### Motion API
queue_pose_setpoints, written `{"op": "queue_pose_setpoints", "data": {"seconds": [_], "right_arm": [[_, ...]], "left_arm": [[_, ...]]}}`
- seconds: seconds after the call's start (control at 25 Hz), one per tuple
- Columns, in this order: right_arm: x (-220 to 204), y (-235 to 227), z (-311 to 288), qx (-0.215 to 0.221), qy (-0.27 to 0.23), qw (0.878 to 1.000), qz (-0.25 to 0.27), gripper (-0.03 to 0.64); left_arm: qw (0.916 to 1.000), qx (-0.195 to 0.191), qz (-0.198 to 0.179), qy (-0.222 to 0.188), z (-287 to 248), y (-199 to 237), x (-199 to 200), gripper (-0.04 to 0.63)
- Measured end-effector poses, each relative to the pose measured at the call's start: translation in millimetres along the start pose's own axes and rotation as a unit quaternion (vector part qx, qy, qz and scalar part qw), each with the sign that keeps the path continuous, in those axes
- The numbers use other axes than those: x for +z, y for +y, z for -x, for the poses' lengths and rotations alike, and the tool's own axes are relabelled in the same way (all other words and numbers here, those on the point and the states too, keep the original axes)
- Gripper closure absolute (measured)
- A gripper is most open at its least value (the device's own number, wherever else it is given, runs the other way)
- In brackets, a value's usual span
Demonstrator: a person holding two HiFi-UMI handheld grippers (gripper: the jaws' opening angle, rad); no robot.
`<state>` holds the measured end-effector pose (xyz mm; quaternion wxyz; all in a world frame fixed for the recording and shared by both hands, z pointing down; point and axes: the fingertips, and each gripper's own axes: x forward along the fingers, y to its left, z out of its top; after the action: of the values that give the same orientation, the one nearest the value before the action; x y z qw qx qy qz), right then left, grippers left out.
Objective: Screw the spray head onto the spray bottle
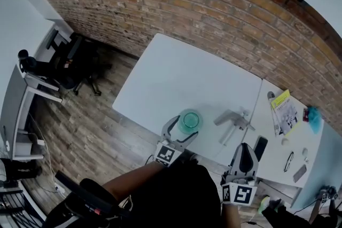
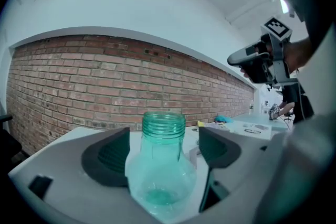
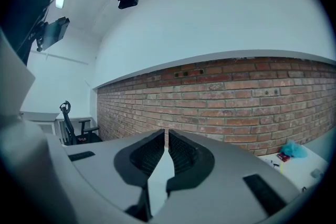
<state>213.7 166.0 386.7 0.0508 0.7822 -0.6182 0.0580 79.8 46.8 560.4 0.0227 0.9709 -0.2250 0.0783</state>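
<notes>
A clear teal spray bottle (image 1: pixel 189 121) without a cap stands upright near the front edge of the white table (image 1: pixel 181 77). My left gripper (image 1: pixel 183 130) is open, with one jaw on each side of the bottle. In the left gripper view the bottle (image 2: pixel 161 165) fills the gap between the dark pads (image 2: pixel 113 157), its threaded neck bare. The grey spray head (image 1: pixel 233 120) lies on its side on the table to the bottle's right. My right gripper (image 1: pixel 244 153) is held at the table's front edge, below the spray head, shut and holding nothing (image 3: pixel 166 139).
A second white table (image 1: pixel 299 141) adjoins on the right, carrying a yellow booklet (image 1: pixel 283 108), a teal item (image 1: pixel 313 118), a black phone (image 1: pixel 260 146) and small bits. A brick wall (image 1: pixel 214 2) runs behind. An office chair (image 1: pixel 80 64) stands on the floor at left.
</notes>
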Motion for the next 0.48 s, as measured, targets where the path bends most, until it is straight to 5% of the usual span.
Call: {"op": "queue_pose_setpoints", "data": {"seconds": [0.48], "right_arm": [[-2.9,-8.3,1.9,-0.032,0.008,0.999,0.0,0.607]], "left_arm": [[0.9988,-0.042,-0.021,0.016,-27.7,0.2,-22.3,0.192]]}}
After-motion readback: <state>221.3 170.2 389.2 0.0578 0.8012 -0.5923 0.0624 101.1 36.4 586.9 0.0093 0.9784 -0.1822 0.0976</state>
